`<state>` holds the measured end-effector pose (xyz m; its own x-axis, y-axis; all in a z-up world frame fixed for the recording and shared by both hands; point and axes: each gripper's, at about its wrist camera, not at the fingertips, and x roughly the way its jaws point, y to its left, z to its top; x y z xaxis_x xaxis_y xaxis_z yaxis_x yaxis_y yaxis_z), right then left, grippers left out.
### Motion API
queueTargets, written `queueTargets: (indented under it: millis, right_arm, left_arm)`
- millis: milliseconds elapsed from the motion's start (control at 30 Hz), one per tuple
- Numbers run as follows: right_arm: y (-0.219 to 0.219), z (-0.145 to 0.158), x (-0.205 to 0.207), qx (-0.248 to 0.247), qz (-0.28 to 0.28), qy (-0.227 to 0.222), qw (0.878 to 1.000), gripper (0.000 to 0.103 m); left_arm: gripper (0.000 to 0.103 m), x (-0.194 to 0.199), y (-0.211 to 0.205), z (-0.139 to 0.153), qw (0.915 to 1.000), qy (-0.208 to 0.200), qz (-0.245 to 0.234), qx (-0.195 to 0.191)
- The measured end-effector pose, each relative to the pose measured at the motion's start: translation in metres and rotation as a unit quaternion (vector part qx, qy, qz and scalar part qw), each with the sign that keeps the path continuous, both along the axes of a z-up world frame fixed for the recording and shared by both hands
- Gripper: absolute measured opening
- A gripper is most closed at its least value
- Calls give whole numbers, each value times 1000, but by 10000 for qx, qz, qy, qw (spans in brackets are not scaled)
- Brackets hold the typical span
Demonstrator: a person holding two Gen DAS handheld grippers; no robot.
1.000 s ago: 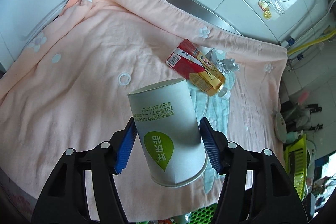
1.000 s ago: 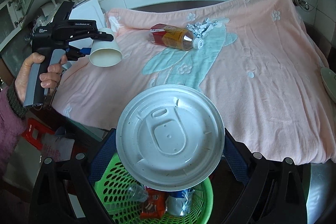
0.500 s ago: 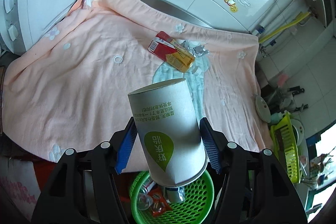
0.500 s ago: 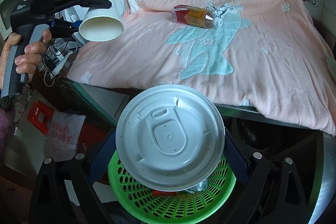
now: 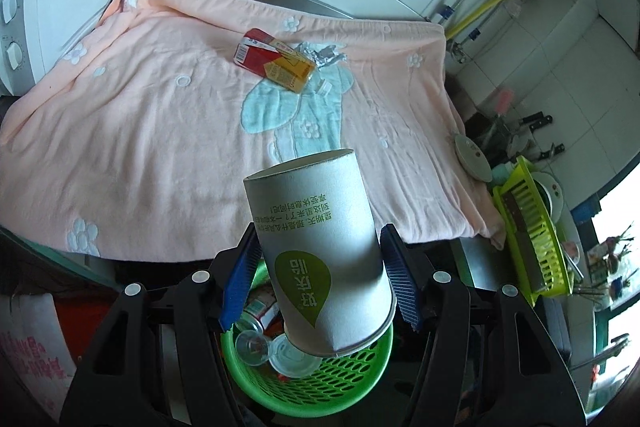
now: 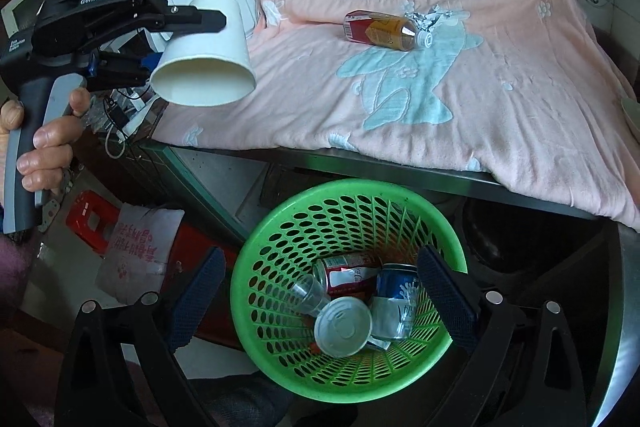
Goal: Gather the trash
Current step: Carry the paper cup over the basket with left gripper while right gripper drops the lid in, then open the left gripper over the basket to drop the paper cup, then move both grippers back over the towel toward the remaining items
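Paper cup [image 5: 320, 259] at lower centre of the left wrist view, pinched sideways between the blue pads of the left tool [image 5: 318, 279], above a green basket [image 5: 360, 375]. In the right wrist view, right tool [image 6: 320, 301] spread wide with nothing held, low in frame over the basket [image 6: 260, 267]. Inside: white lid [image 6: 343, 325], red can [image 6: 346, 273], blue can [image 6: 394, 287], clear plastic cup [image 6: 310, 293]. Upper frame: bottle [image 6: 384, 27] and crumpled foil [image 6: 424, 19] lying on pink towel [image 6: 520, 87] covering the table.

Pink towel [image 6: 500, 107] beside a yellow-green dish rack [image 5: 532, 227].
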<state>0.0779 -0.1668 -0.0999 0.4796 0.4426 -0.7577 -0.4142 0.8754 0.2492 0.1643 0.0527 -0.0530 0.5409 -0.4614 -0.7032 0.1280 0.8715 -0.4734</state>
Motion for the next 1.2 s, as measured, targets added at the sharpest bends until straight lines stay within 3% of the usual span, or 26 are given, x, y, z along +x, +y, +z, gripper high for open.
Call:
queueTargets:
  millis: [567, 633, 1200]
  right_arm:
    - [-55, 21, -11, 230, -778, -241, 9964, 93]
    - [-56, 22, -11, 250, -802, -266, 9961, 93]
    - [-52, 34, 21, 210, -702, -388, 9966, 93]
  left_arm:
    - [65, -21, -61, -29, 9953, 207, -805, 497]
    - [72, -22, -64, -30, 9950, 242, -857, 453]
    - [81, -4, -42, -18, 9976, 160, -498, 456]
